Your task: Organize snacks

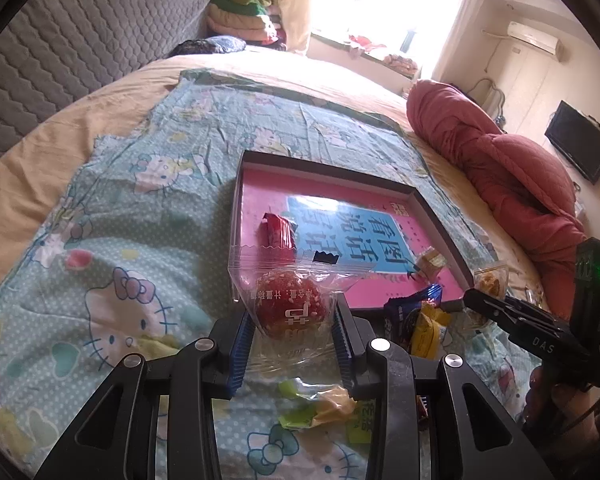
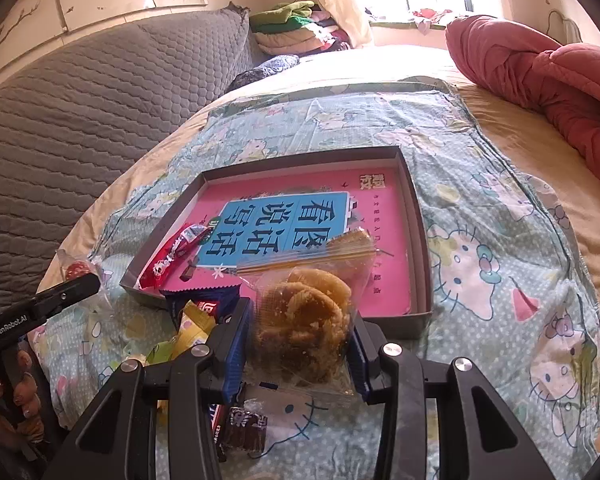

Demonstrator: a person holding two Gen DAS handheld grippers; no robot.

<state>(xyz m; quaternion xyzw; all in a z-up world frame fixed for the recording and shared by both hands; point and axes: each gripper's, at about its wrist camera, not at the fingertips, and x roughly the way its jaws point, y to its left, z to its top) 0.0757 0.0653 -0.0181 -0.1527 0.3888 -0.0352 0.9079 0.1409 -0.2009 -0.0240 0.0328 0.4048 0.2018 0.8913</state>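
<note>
Left gripper [image 1: 294,334] pinches red cake bag [image 1: 290,306], right gripper [image 2: 300,336] pinches cookie bag [image 2: 306,312]; both just before pink tray [image 1: 380,180].

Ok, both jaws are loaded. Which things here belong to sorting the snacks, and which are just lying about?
Job:
red pastry in clear bag, left gripper
bagged cookies, right gripper
pink-lined box
red snack bar
loose snacks on the sheet

Lying about:
red quilt
folded clothes
grey headboard cover
</note>
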